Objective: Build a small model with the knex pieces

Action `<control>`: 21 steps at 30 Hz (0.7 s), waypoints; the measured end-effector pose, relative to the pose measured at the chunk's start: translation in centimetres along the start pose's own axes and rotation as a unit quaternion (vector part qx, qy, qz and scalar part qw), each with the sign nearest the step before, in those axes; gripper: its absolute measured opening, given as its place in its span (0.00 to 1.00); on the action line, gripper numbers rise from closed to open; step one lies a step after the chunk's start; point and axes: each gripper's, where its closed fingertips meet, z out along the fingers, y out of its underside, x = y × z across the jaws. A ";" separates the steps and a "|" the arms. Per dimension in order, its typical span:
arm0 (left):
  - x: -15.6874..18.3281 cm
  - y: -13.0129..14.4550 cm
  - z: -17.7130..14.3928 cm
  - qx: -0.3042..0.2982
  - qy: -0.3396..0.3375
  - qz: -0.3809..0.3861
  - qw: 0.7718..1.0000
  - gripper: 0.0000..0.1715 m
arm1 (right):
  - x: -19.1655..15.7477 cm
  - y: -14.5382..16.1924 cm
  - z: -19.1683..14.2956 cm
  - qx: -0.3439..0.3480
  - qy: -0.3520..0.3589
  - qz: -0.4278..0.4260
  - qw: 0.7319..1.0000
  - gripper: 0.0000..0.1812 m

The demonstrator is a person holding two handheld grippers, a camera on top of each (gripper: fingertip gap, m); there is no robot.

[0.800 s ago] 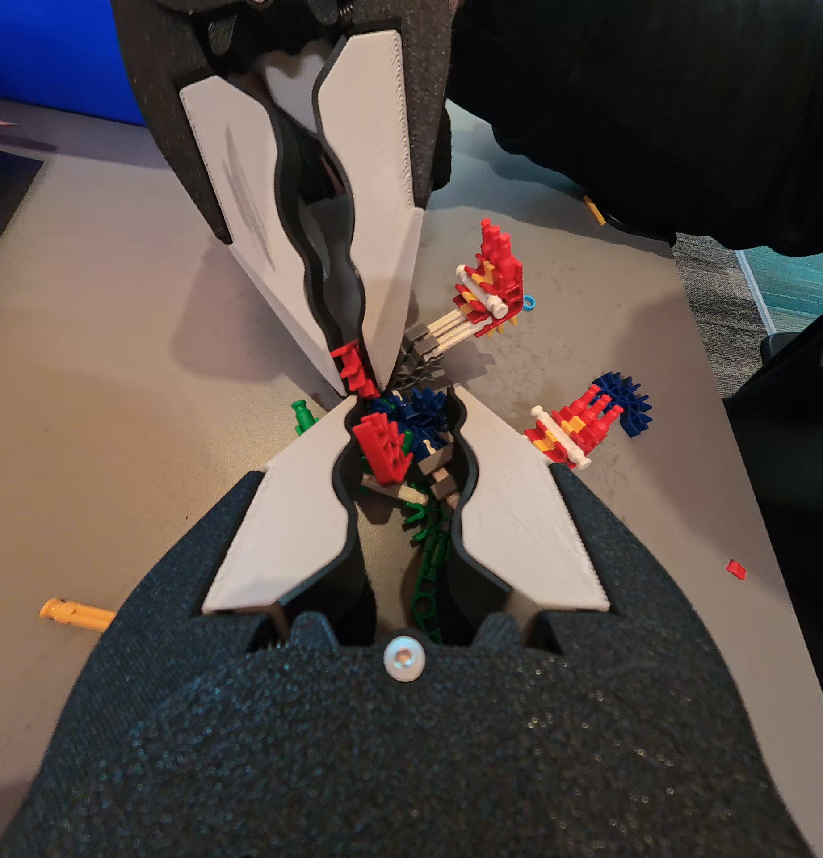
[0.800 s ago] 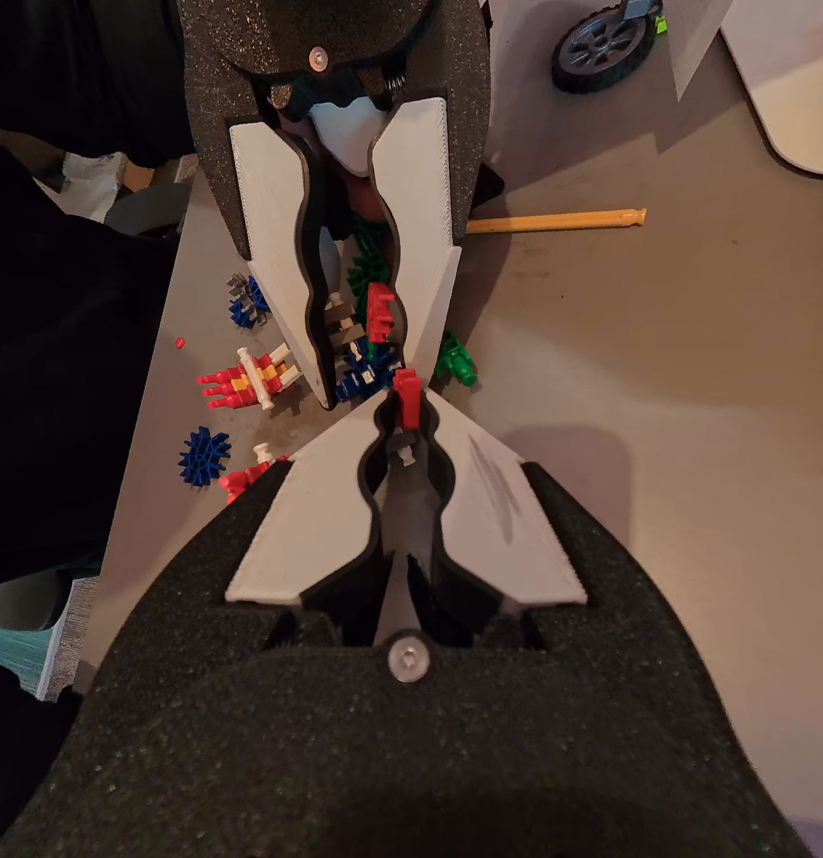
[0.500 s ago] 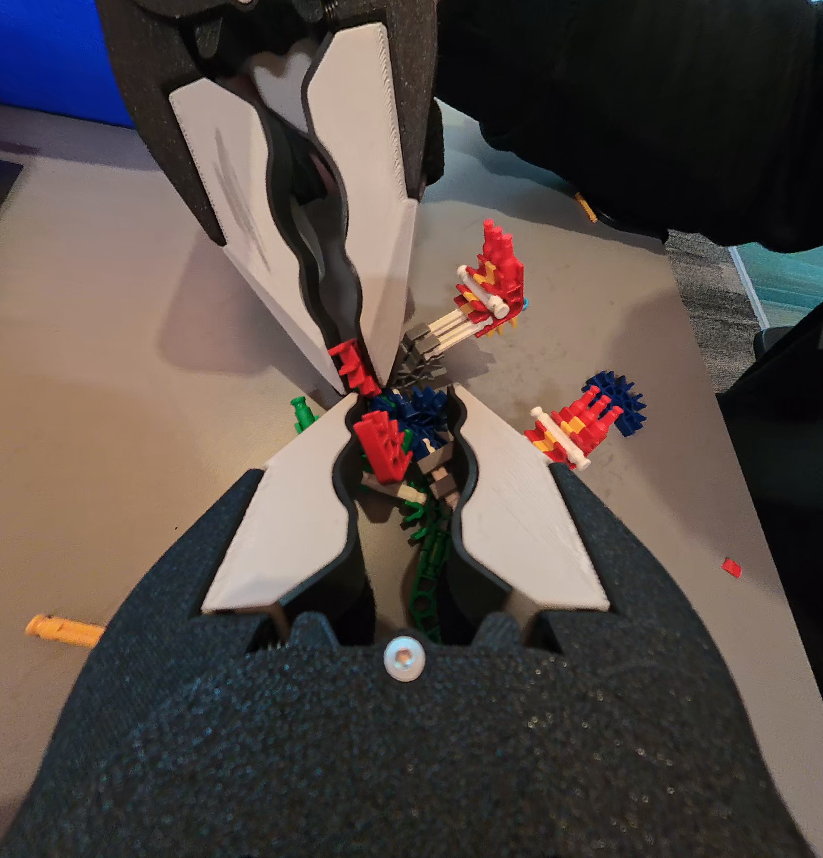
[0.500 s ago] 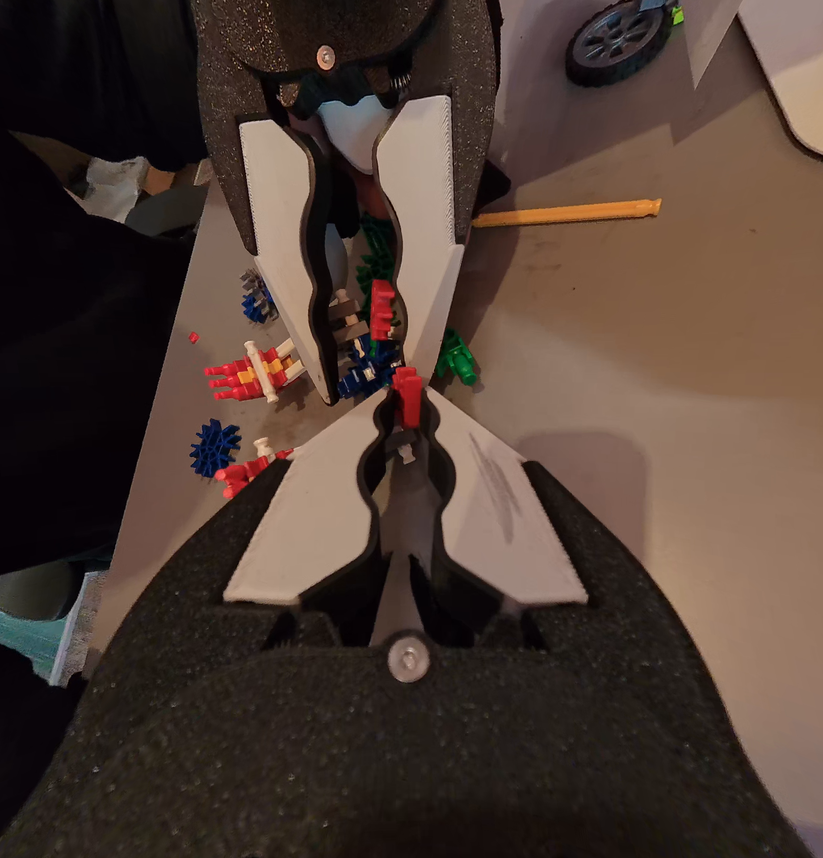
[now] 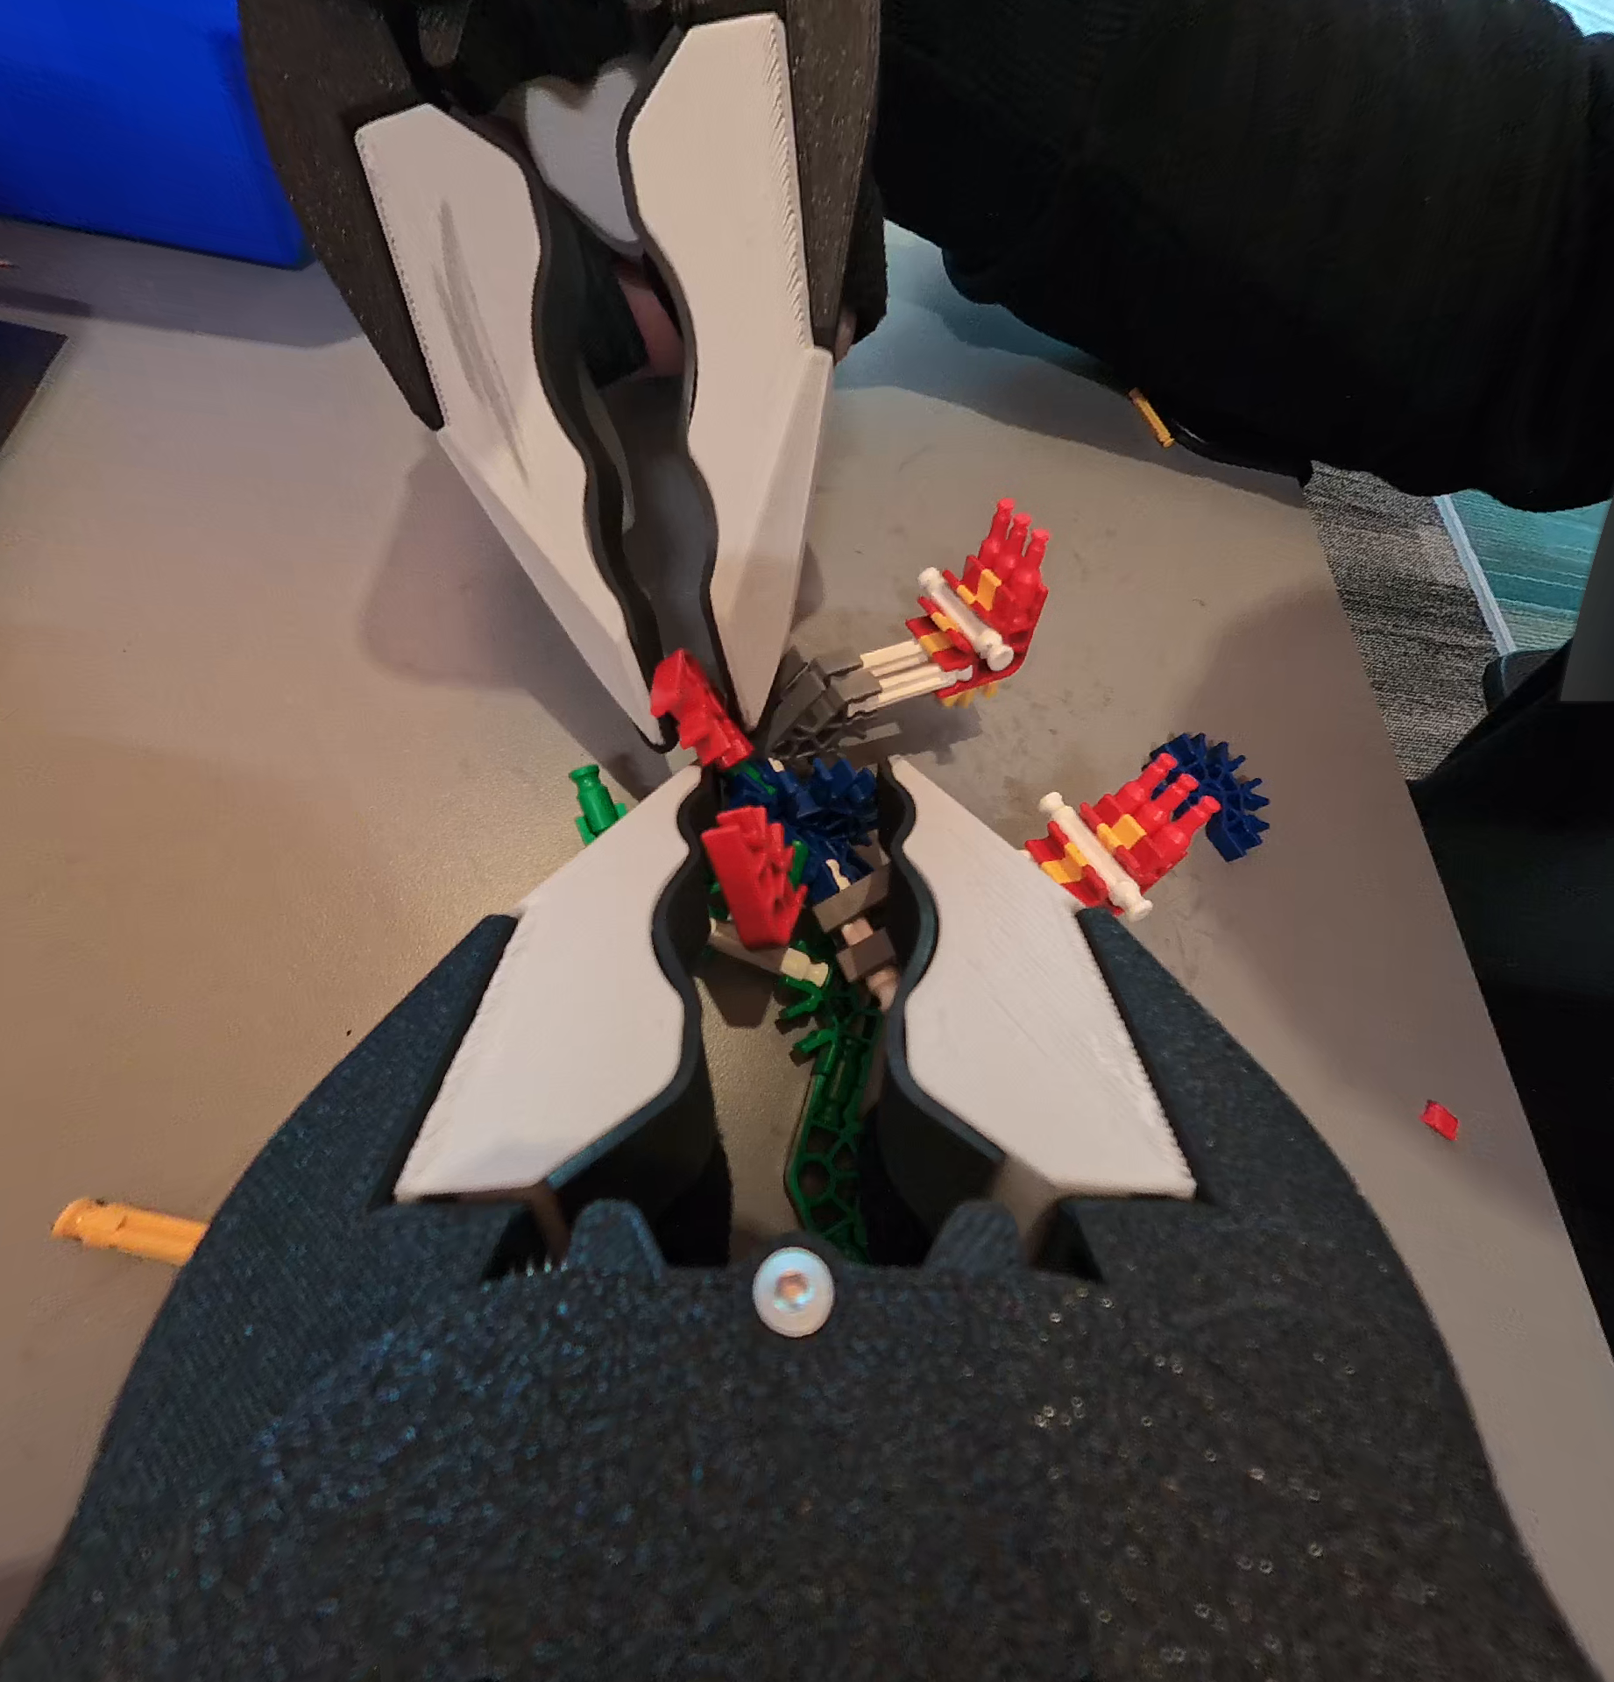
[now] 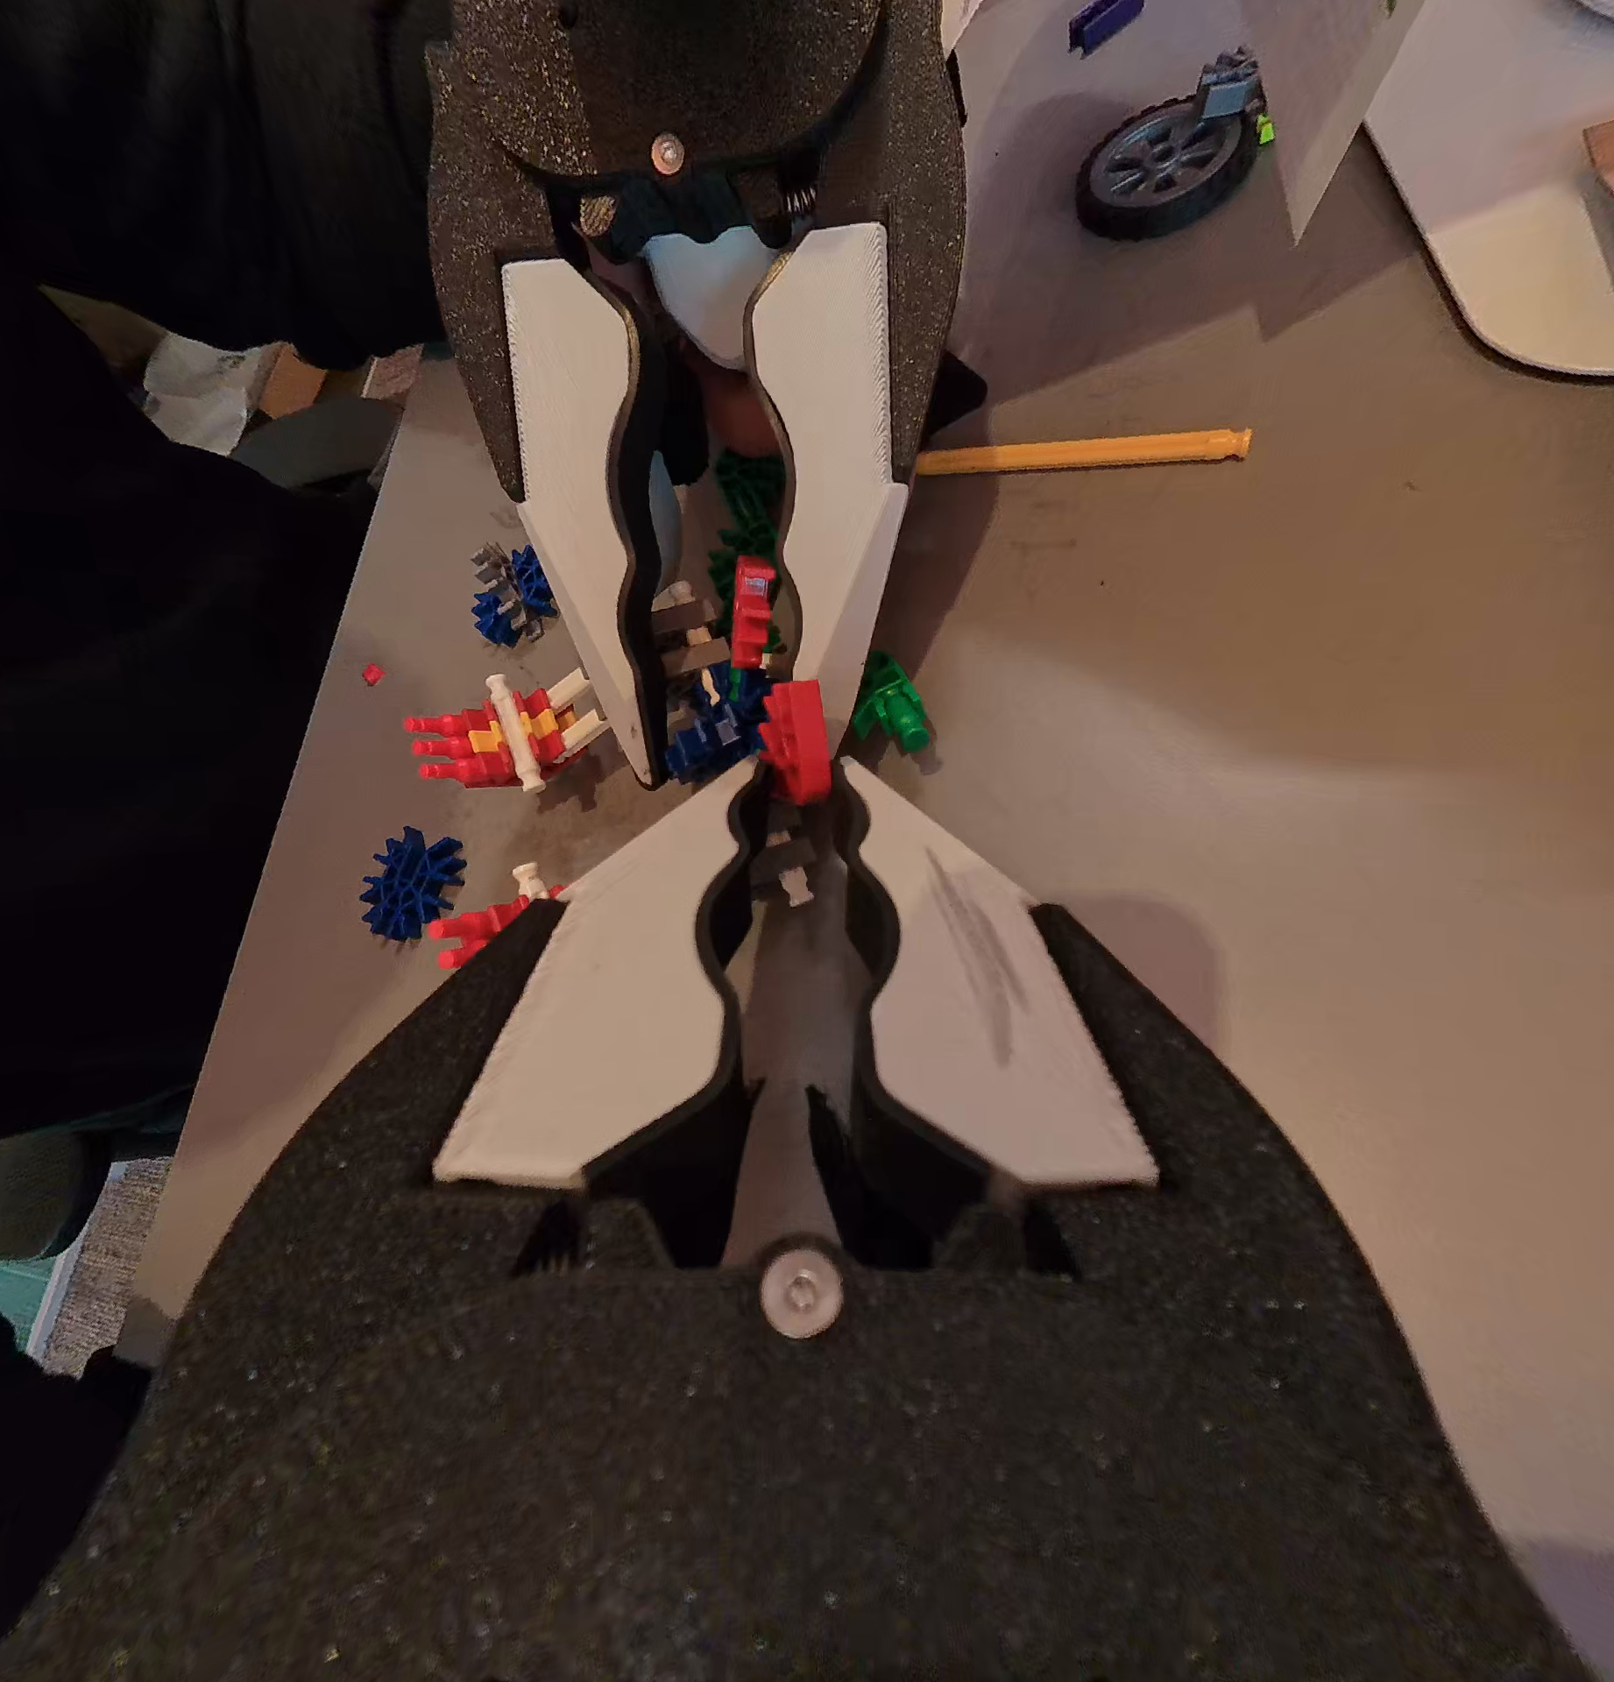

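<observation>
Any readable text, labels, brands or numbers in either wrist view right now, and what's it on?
None readable in either view.
The left gripper, the right gripper and the red connector that the right gripper pinches show no writing.
The grey streaks on the right gripper's white fingers are smudges, not characters.
The toy wheel bears no legible marking.

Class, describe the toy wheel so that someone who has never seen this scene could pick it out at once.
On the grey table in the right wrist view, find the long yellow rod lying past the colourful cluster of toy pieces. Beyond the rod, near the far edge, lies the wheel. It is the only round thing: a black tyre with grey spokes.
</observation>
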 end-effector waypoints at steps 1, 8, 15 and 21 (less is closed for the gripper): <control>0.0 0.0 0.0 0.000 0.000 0.000 1.000 0.19 | 0.0 0.0 0.0 -0.001 -0.001 0.001 1.000 0.07; 0.0 0.0 0.0 0.000 0.001 0.000 1.000 0.19 | -0.2 0.2 0.2 -0.009 -0.002 -0.001 1.000 0.05; 0.0 0.0 0.0 0.000 0.002 0.000 1.000 0.20 | -0.1 0.2 0.1 -0.010 0.001 0.001 1.000 0.09; 0.0 0.0 0.0 0.000 0.003 0.000 1.000 0.20 | 0.0 0.4 -0.1 -0.013 0.010 -0.001 1.000 0.09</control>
